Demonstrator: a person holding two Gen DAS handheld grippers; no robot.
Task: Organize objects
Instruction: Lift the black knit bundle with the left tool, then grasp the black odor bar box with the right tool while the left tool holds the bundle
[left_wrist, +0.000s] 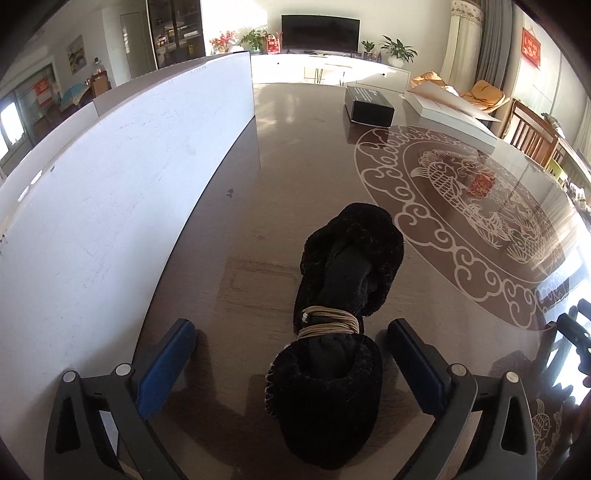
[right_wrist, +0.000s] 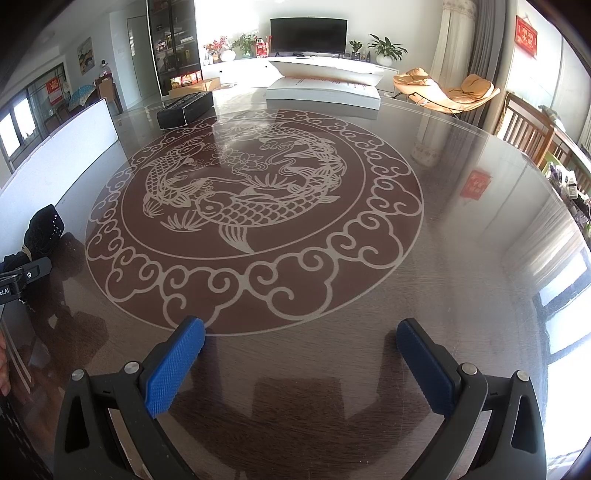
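Observation:
A black fuzzy bundle (left_wrist: 338, 328), bound around its middle with tan cord (left_wrist: 328, 323), lies on the dark table with the fish pattern (left_wrist: 476, 206). My left gripper (left_wrist: 291, 350) is open, its blue fingers on either side of the bundle's near end, not closed on it. The bundle also shows at the far left of the right wrist view (right_wrist: 46, 230), with the left gripper's black body (right_wrist: 22, 275) beside it. My right gripper (right_wrist: 301, 345) is open and empty, low over the table near its front edge.
A long white board (left_wrist: 122, 177) stands upright along the table's left side. A black box (left_wrist: 369, 105) and a white flat box (left_wrist: 454, 118) with paper on it lie at the far end. Wooden chairs (left_wrist: 532, 133) stand to the right.

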